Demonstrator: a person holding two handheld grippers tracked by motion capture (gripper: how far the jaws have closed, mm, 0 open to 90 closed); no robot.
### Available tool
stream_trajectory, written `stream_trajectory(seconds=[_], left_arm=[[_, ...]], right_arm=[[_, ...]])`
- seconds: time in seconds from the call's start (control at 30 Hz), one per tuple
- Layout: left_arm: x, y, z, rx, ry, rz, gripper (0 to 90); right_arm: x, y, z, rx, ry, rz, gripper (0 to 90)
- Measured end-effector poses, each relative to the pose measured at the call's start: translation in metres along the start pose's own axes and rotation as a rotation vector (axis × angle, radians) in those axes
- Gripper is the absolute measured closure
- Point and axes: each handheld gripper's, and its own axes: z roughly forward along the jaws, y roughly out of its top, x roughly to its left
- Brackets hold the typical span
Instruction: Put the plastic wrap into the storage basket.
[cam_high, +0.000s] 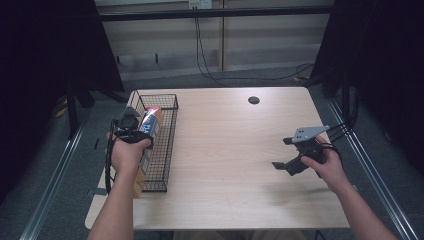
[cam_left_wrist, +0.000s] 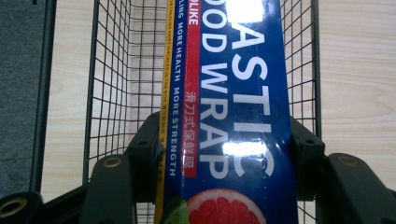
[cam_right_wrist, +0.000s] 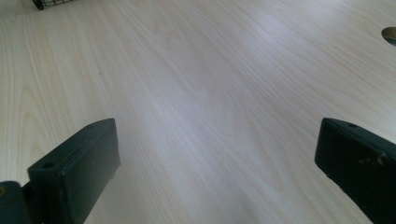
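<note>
A long blue box of plastic food wrap (cam_high: 150, 131) lies lengthwise over the black wire basket (cam_high: 170, 145) at the table's left edge. My left gripper (cam_high: 131, 131) is shut on the box; in the left gripper view its jaws press both long sides of the food wrap box (cam_left_wrist: 233, 116), with the wire basket (cam_left_wrist: 121, 70) below. Over the right part of the table my right gripper (cam_high: 281, 153) is held open, pointing left. The right gripper view looks along the open right gripper (cam_right_wrist: 215, 163) at bare wood between the fingers.
The light wooden table (cam_high: 235, 150) has a round cable hole (cam_high: 254, 100) near its far edge, also seen as a cable hole (cam_right_wrist: 390, 35) in the right gripper view. A corner of the basket (cam_right_wrist: 51, 3) lies far ahead. Dark curtains flank the table.
</note>
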Motion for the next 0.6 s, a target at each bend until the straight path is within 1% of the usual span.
stream_trajectory(seconds=[0.1,0.17,0.23,0.27,0.3,0.33,0.37,0.43,0.47,0.53,0.6], left_arm=[[0.001,-0.002,0.002,0.004,-0.002,-0.022,43.1],[0.003,-0.002,0.003,0.011,0.002,-0.018,43.1],[0.002,-0.003,0.005,0.016,0.003,-0.031,43.0],[0.003,-0.003,0.006,0.018,0.003,-0.026,43.0],[0.003,-0.003,0.008,0.019,0.009,-0.03,43.0],[0.002,-0.003,0.008,0.027,0.007,-0.039,43.0],[0.003,-0.003,0.009,0.03,0.011,-0.025,43.0],[0.003,-0.004,0.011,0.025,0.006,-0.047,42.9],[0.003,-0.003,0.012,0.027,0.016,-0.029,42.9],[0.002,-0.003,0.012,0.033,0.013,-0.037,42.9],[0.002,-0.003,0.013,0.038,0.012,-0.031,42.8]], right_arm=[[0.0,0.0,0.001,-0.001,0.003,0.003,0.1],[0.0,0.0,0.001,-0.001,0.004,0.0,0.1],[-0.001,0.0,0.001,-0.005,0.005,0.0,0.1],[-0.001,0.0,0.002,-0.005,0.003,-0.001,0.1],[-0.001,0.001,0.002,-0.005,0.005,0.0,0.1],[-0.001,0.001,0.002,-0.005,0.005,0.001,0.1],[-0.001,0.001,0.002,-0.004,0.005,0.002,0.1],[-0.002,0.001,0.003,-0.004,0.01,-0.005,0.1],[-0.002,0.001,0.003,-0.003,0.01,-0.002,0.1],[-0.001,0.001,0.003,-0.003,0.01,-0.003,0.1],[0.0,0.002,0.004,-0.004,0.01,-0.008,0.1]])
